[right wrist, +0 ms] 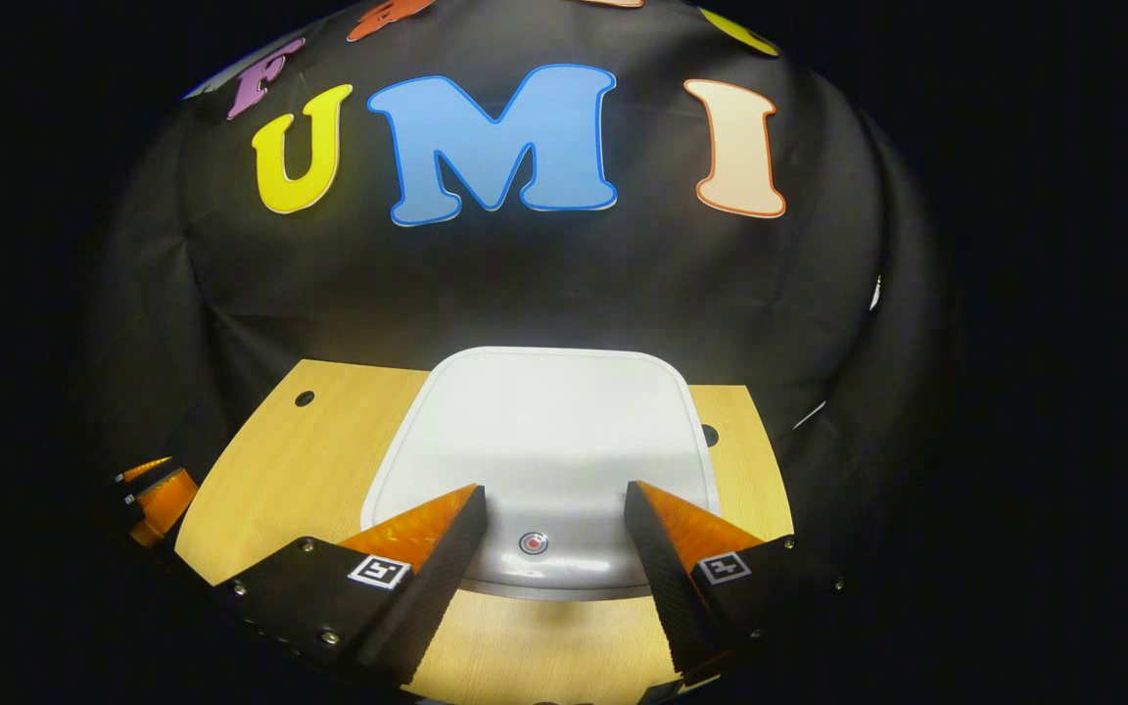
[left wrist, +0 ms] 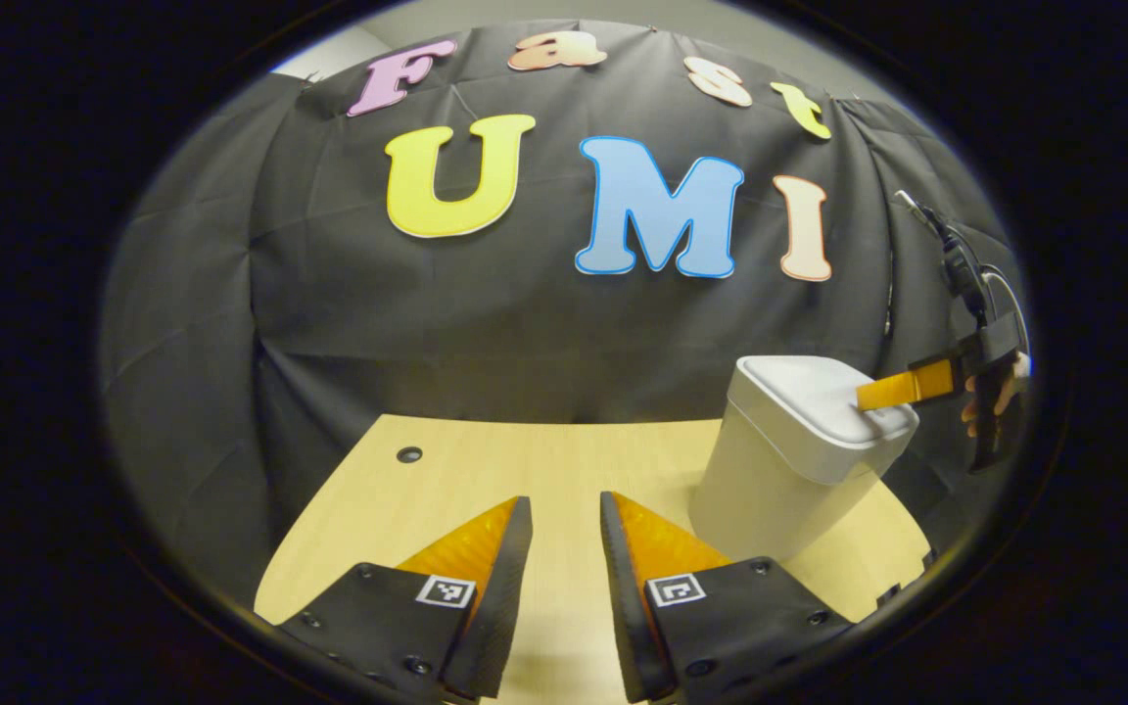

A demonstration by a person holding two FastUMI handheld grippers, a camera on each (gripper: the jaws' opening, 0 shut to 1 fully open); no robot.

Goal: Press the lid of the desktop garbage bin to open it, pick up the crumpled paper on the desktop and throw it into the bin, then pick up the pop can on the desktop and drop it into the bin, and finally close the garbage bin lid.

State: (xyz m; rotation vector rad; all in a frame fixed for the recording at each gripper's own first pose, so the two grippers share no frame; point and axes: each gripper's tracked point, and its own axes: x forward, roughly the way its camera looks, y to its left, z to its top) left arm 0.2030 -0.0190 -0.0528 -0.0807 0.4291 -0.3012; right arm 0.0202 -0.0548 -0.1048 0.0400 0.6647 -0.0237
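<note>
Hovering w/ fingers apart, right gripper (right wrist: 554,504) just above bin lid (right wrist: 544,431)

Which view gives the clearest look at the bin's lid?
The right gripper view: the lid is seen from above, closed, its round button between the right gripper fingers. The left gripper view shows the lid at an angle atop the bin, with the right gripper at its edge.

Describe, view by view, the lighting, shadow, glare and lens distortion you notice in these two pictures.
Left gripper view: fisheye bends the desk edge; the white bin is evenly lit and sharp. Right gripper view: a soft shadow band crosses the bin lid, with a small glare patch near its front edge; the corners darken.
</note>
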